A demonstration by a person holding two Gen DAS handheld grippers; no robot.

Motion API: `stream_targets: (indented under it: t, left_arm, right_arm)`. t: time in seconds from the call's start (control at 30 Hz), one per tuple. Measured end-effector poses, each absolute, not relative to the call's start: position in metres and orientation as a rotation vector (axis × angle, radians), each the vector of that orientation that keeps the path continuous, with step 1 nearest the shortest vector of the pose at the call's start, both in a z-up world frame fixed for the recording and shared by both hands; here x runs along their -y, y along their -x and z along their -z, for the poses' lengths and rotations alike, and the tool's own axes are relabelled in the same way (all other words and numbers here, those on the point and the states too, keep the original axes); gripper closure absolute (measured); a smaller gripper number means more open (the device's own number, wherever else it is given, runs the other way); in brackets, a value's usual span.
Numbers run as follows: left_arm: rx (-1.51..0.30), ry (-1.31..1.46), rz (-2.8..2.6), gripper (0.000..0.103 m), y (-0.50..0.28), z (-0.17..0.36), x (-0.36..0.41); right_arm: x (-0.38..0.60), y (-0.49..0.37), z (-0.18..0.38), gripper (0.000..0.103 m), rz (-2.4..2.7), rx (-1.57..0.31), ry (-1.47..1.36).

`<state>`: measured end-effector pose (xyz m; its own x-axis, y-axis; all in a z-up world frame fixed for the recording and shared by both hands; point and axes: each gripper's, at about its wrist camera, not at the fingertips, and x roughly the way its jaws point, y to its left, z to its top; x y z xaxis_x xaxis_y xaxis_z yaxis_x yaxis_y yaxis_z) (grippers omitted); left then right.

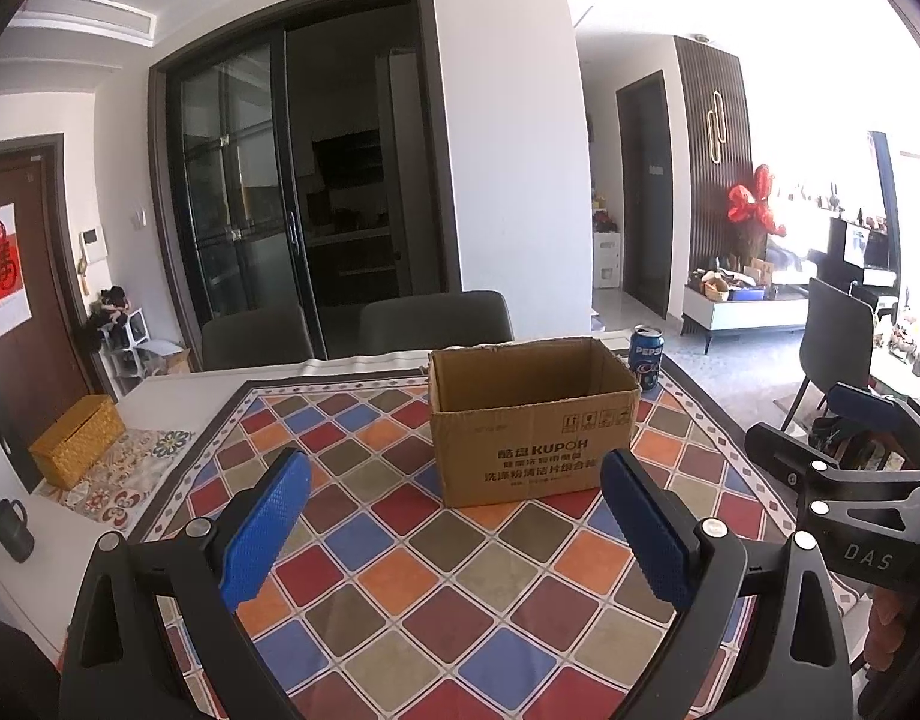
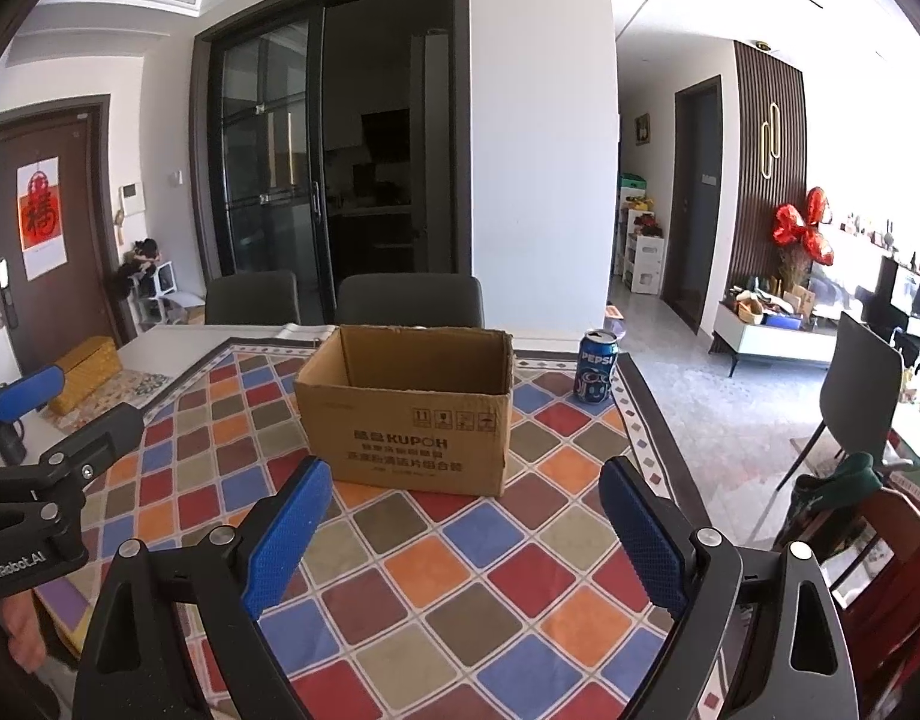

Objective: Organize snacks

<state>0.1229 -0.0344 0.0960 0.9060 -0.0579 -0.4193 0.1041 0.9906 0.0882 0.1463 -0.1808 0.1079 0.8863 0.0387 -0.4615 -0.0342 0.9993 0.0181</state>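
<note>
**Box and can on table, both grippers empty**

Open-topped brown cardboard box point(image 2: 406, 414) with black print on its front sits upright toward the far side of the table, on the multicoloured diamond-patterned tablecloth point(image 2: 460, 588). No flaps visible; what shows of the inside looks bare, floor of the box is hidden by the near wall.

Blue Pepsi soda can point(image 2: 595, 367) stands upright near the table's far right corner, just beside the box's right side, small gap between them. In the left wrist view the can point(image 1: 645, 358) is partly hidden behind the box point(image 1: 532, 420).

Left gripper point(image 1: 454, 531) spread wide, blue textured pads point(image 1: 262, 531) apart, nothing between them, held above the cloth on the near side of the box. Right gripper point(image 2: 465, 537) same: wide open, nothing held, box in line ahead of it.

Around:
- yellow woven rectangular box point(image 1: 76, 441) near the table's left edge, on a floral placemat point(image 1: 130, 468)
- dark mug point(image 1: 10, 531) at the left edge, nearer than the woven box
- two dark chair backs point(image 2: 409, 300) behind the far edge
- another dark chair point(image 2: 862, 384) off to the right of the table

Cloth between grippers and cardboard box carries nothing
</note>
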Motion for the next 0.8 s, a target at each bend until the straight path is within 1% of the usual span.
stream_targets:
  t: [0.2,0.8]
  left_arm:
    - [-0.427,-0.107,0.087,0.002,-0.1220,-0.0962,0.0342]
    - [-0.418,-0.108,0.085,0.001,-0.1187,-0.1003,0.0347]
  right_arm:
    - [0.1789,-0.1412,-0.1104,0.012,-0.040,-0.474,-0.010]
    - [0.1788,-0.1394,-0.1128,0.012,-0.045,-0.477,-0.005]
